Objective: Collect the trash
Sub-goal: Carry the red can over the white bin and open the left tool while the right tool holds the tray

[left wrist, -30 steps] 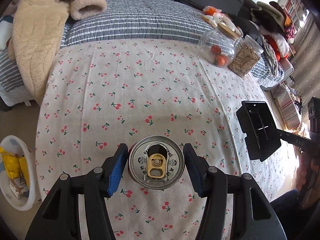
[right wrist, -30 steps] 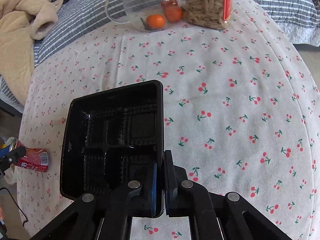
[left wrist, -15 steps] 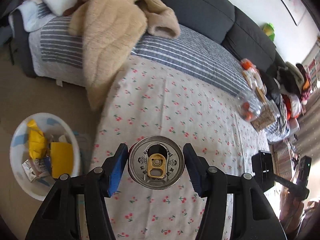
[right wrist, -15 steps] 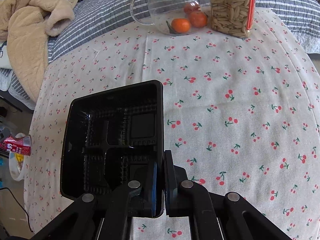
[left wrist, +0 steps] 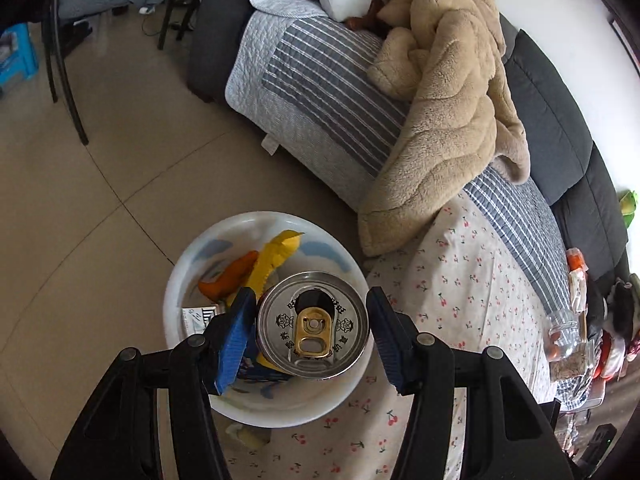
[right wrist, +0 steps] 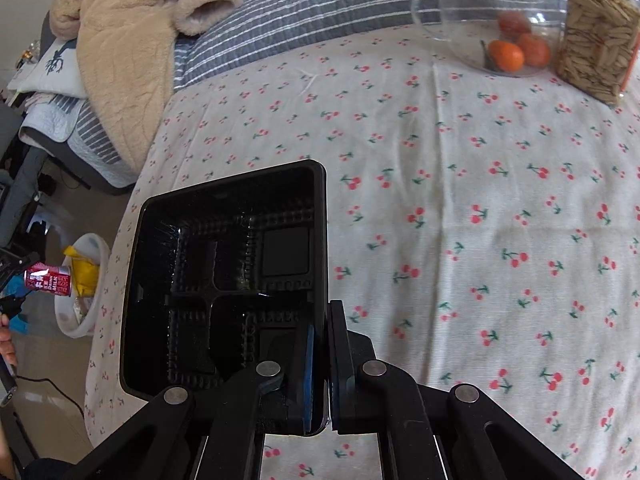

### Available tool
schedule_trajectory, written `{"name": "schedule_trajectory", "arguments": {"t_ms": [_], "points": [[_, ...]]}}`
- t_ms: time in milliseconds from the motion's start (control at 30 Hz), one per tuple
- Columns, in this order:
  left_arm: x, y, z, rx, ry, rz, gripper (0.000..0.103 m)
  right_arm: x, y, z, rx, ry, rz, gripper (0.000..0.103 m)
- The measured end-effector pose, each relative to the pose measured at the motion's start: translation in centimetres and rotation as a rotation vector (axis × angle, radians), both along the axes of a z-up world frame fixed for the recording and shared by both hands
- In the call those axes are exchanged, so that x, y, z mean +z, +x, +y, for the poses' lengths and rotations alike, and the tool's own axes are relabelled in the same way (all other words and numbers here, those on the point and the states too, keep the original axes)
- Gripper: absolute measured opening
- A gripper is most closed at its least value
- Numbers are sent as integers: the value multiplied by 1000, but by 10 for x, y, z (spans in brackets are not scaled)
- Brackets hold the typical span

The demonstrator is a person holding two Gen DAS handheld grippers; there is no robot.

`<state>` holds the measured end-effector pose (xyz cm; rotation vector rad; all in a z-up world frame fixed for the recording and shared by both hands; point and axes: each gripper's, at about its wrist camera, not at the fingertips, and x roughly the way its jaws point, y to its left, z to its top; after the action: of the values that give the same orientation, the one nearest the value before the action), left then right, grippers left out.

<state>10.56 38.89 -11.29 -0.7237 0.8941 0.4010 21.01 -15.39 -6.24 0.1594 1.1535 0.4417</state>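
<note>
My left gripper point(left wrist: 312, 326) is shut on a red drink can point(left wrist: 313, 325), seen end-on with its silver top and gold tab. It holds the can above a white trash bin point(left wrist: 188, 264) on the floor that has yellow and orange wrappers in it. My right gripper point(right wrist: 322, 364) is shut on the rim of a black plastic food tray point(right wrist: 224, 264), held upright above the cherry-print tablecloth point(right wrist: 460, 200). The right wrist view also shows the can point(right wrist: 48, 282) at far left over the bin point(right wrist: 96, 248).
A glass jar with oranges point(right wrist: 500, 40) and a jar of seeds point(right wrist: 596, 44) stand at the table's far right. A beige fleece blanket point(left wrist: 448, 100) lies on the striped sofa cover point(left wrist: 320, 92). Chair legs point(left wrist: 68, 80) stand on the tiled floor.
My left gripper has swung the can off the table, leftward, until it is over the bin. My right gripper has held the tray and drifted slightly.
</note>
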Motion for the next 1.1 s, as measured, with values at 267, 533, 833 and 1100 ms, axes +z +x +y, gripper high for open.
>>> {"name": "schedule_trajectory", "arguments": {"t_ms": [267,533,833,1100], "points": [[-20,11,20,22,-12,-8,60,-17,-2,39,68,-26,18,4],[-43,30,30,52,-48,17,60,-29,-2,58,100,-49,22,4],[-42,39,18,-52,74,108,61,-31,-4,67,130,-38,14,4],[-49,29,11,-118,-21,164,63,-33,-10,92,181,-16,18,4]]}}
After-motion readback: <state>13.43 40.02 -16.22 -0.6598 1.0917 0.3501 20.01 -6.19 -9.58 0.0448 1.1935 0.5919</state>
